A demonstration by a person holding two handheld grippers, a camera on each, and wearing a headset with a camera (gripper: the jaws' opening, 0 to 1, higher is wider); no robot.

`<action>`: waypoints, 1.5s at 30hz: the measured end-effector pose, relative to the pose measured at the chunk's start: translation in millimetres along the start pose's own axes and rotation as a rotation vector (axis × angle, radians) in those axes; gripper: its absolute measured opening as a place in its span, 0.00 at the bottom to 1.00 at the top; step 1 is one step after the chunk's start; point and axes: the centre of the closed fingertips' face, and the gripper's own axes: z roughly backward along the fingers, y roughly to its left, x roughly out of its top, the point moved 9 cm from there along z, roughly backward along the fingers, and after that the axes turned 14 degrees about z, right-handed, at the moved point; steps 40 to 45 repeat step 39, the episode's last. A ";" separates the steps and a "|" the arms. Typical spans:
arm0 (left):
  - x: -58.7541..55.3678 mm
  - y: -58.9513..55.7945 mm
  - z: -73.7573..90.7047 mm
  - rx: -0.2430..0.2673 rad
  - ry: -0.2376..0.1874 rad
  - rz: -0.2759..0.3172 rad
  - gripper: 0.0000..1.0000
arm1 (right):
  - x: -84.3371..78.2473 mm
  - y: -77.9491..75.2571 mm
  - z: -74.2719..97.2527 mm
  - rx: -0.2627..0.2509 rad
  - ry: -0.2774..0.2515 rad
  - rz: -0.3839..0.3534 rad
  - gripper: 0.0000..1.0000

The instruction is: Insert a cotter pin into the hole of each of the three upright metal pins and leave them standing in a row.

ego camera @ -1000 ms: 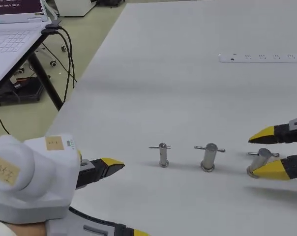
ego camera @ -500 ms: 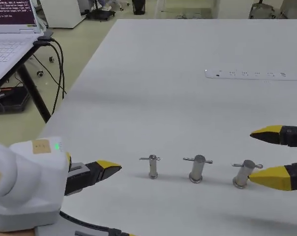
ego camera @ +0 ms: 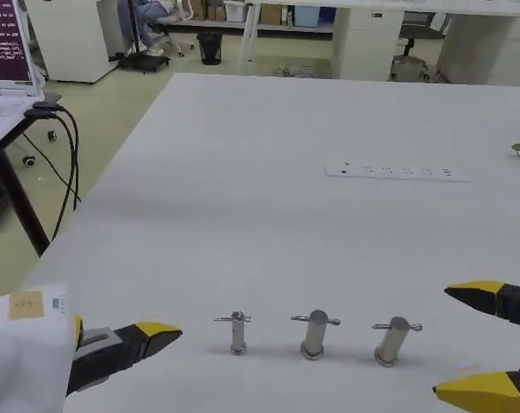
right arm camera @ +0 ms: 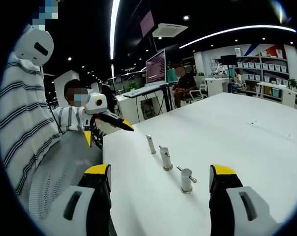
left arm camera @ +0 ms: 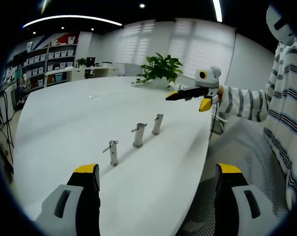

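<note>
Metal pins (ego camera: 312,334) upright in a row between left gripper (left arm camera: 157,169) and right gripper (ego camera: 462,342) (both jaws wide, empty)

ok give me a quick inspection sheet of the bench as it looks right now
surface: white table, flat, no spills seen
job's things: left pin, middle pin and right pin stand in a row, each with a cotter pin across its top
clutter: white power strip lies beyond the row, apart from it
grippers: left tool open, holds nothing, left of the row; right tool open, holds nothing, right of the row; neither touches a pin
cables: black cables hang off the laptop stand, left of the table
surroundings: office floor, cabinets, a potted plant past the table's far end
</note>
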 end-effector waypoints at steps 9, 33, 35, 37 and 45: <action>-5.0 3.2 6.7 -0.004 -0.008 0.027 0.98 | -11.3 23.5 0.7 -0.029 0.034 -0.067 0.91; -16.7 6.2 17.6 -0.001 -0.005 0.026 0.98 | -19.6 58.8 -7.4 -0.126 0.036 -0.211 0.98; -17.5 6.6 18.3 0.010 -0.001 0.027 0.97 | -20.4 59.9 -6.7 -0.129 0.042 -0.212 0.98; -18.5 7.8 19.6 0.016 -0.001 0.033 0.97 | -21.5 60.3 -4.3 -0.142 0.058 -0.199 0.96; -19.3 8.8 20.8 0.025 0.001 0.033 0.96 | -22.1 57.3 -0.1 -0.180 0.073 -0.164 0.93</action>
